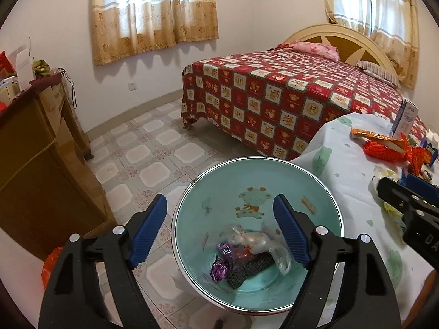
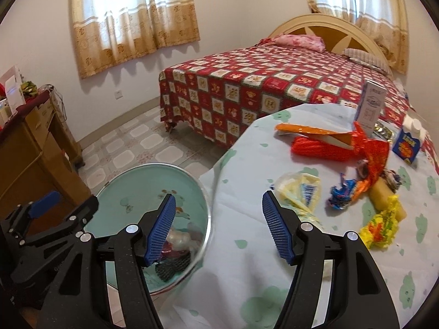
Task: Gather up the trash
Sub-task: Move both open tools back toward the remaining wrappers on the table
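My left gripper hangs open over a teal bin on the floor beside the table, with nothing between its fingers. In the bin lie a clear plastic wrapper, a purple wrapper and a dark mesh piece. My right gripper is open and empty above the table's left edge, between the bin and the trash. On the tablecloth lie a clear yellow wrapper just right of its right finger, a blue wrapper, a crumpled yellow wrapper and a red-orange wrapper.
A white carton and a blue box stand at the table's far side. Behind it is a bed with a red patterned cover. A wooden cabinet stands left across tiled floor. An orange bag lies by it.
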